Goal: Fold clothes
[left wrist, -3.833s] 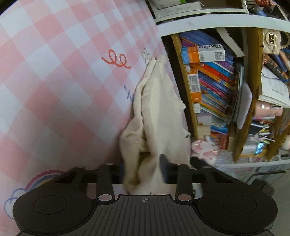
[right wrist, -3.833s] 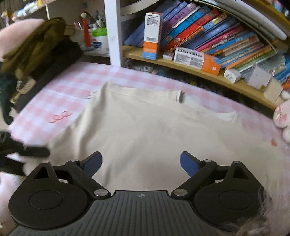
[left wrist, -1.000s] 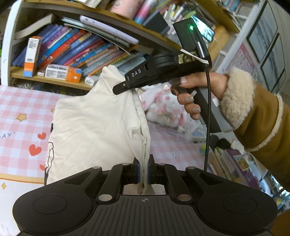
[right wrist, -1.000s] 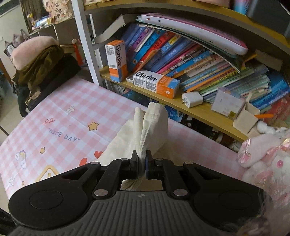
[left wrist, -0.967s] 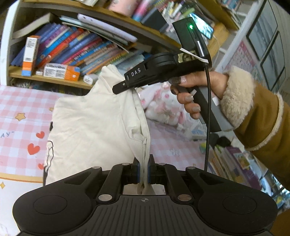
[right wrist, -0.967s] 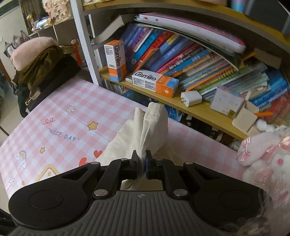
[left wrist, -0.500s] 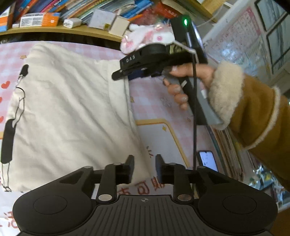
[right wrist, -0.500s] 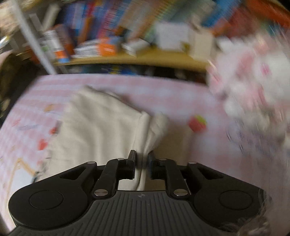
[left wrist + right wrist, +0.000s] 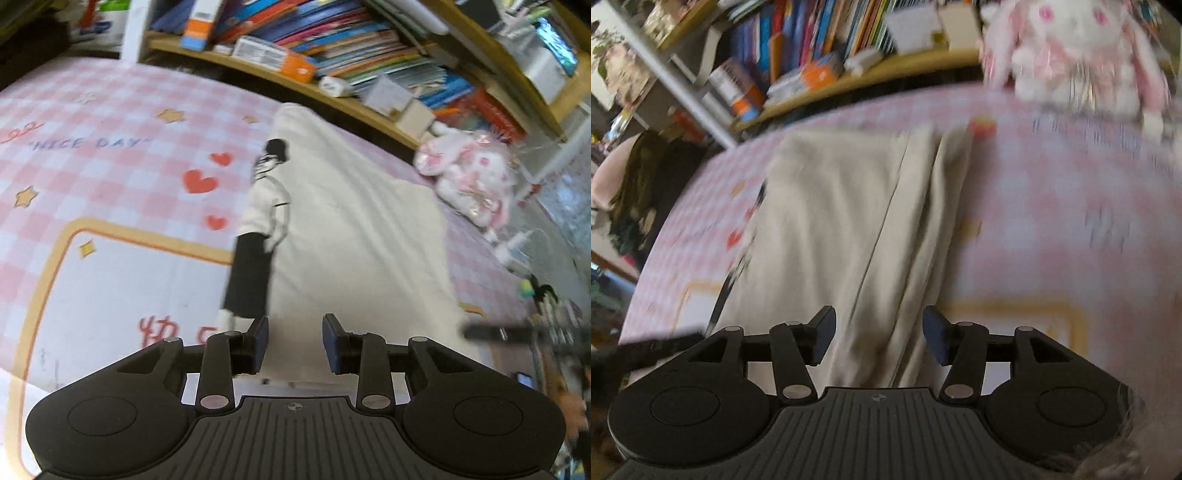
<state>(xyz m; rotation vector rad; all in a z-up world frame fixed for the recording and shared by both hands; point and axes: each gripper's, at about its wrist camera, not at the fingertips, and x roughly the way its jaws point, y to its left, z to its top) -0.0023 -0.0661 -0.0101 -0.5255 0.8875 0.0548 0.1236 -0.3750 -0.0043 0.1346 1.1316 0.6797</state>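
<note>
Cream shirt (image 9: 351,229) flat on checked tablecloth (image 9: 110,155), both grippers spread, empty

Both wrist views low over the same shirt (image 9: 354,221), facing the bookshelf (image 9: 820,48).

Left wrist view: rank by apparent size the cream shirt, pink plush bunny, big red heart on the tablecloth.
1. cream shirt, far the largest, and nearest the camera
2. pink plush bunny, farther back, so its true size is unsure
3. big red heart, the smallest
</note>
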